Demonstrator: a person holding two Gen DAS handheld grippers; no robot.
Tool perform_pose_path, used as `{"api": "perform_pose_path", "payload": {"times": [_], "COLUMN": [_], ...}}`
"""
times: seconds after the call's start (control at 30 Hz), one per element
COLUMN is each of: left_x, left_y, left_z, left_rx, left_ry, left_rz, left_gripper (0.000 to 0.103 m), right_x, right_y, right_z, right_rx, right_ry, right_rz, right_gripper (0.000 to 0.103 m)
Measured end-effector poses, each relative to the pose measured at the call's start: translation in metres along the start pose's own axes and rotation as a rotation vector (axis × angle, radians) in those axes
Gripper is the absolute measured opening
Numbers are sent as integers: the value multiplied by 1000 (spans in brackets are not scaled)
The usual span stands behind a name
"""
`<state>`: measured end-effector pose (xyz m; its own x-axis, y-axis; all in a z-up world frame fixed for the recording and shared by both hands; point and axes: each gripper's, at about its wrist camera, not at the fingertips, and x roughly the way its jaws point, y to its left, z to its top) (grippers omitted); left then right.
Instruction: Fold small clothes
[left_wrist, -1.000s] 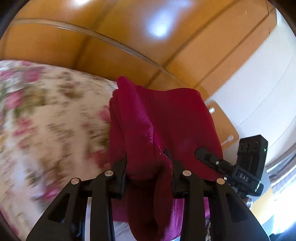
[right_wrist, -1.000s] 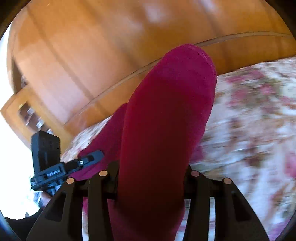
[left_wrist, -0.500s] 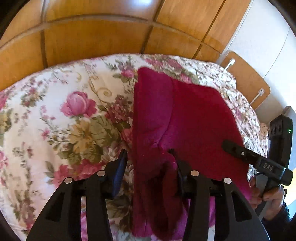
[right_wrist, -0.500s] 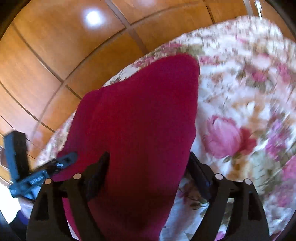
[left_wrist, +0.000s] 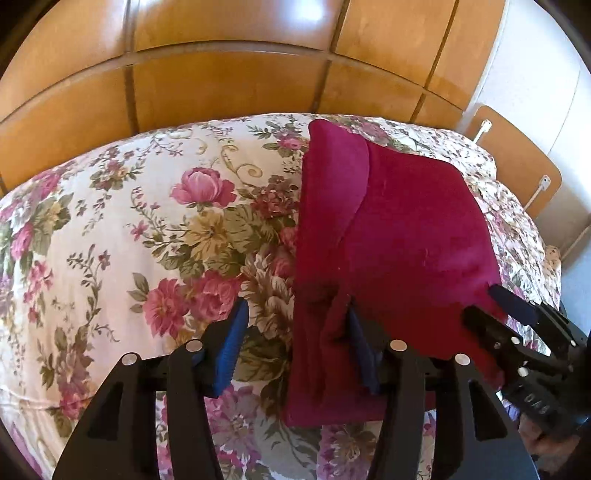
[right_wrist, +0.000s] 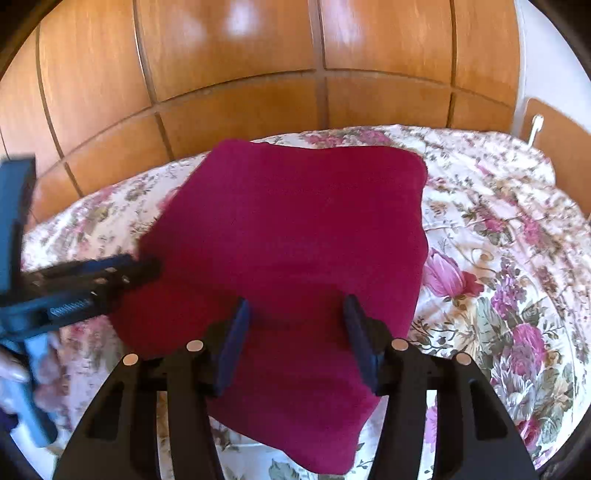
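- On the flowered bed (left_wrist: 110, 229), centre frame, the red cloth (left_wrist: 406, 229) lies folded.
- Left tool (left_wrist: 295, 347) has just been opening; one cloth edge lies loosely between its jaws.
- Right tool (right_wrist: 295, 339), jaws just closing, stands half open over the cloth, gripping nothing.

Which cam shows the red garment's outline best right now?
Right wrist: the red garment lies nearly whole on the floral bedspread, far corners visible. Left wrist sees it obliquely, its near right edge hidden behind the right gripper.

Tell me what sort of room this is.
Probably a bedroom: a floral quilt covers what looks like a bed, wooden panelling stands behind it, and a folded crimson garment lies on top.
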<state>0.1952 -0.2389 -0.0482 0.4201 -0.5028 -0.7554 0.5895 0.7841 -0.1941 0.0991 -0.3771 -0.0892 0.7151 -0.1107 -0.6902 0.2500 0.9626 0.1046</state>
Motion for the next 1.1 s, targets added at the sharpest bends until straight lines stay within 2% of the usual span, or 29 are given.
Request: {"api": "perform_pose_path", "payload": {"times": [0.1,0.23,0.3,0.43,0.63,0.7,0.97,1.03,1.1], "left_x": [-17,-44,-57,-75,-99,-105,-120,-122,-124], "left_y": [-2,-3,-3,-3,-5,-7,-13,-14,-14], "left_z": [-4,-12,-17,-28,-42,-46,-60,-64,-67], "left_rx": [-10,-33,-44,-48,-45,-39,-23,-25,-27], "left_ry": [-25,-90,-114,-146,-197,-214,-251,-258,-267], "left_rz": [24,61,83,122,170,184,222,231,239], "left_gripper": [56,65,70,71,71,79,80,87,87], "right_x": [-5,-15,-17,-26,-38,-42,-67,-73,-80], "right_y": [4,7,9,12,20,22,33,34,36], "right_z": [0,-3,-2,-12,-26,-29,-39,-39,-39], "right_rx": [-4,13,32,85,107,115,121,126,129], "right_ry": [-3,-24,-33,-36,-37,-38,-80,-98,-121], "right_rz": [-5,-9,-10,-29,-77,-90,-141,-153,-172], "right_gripper": [66,82,85,92,97,98,100,100,100]}}
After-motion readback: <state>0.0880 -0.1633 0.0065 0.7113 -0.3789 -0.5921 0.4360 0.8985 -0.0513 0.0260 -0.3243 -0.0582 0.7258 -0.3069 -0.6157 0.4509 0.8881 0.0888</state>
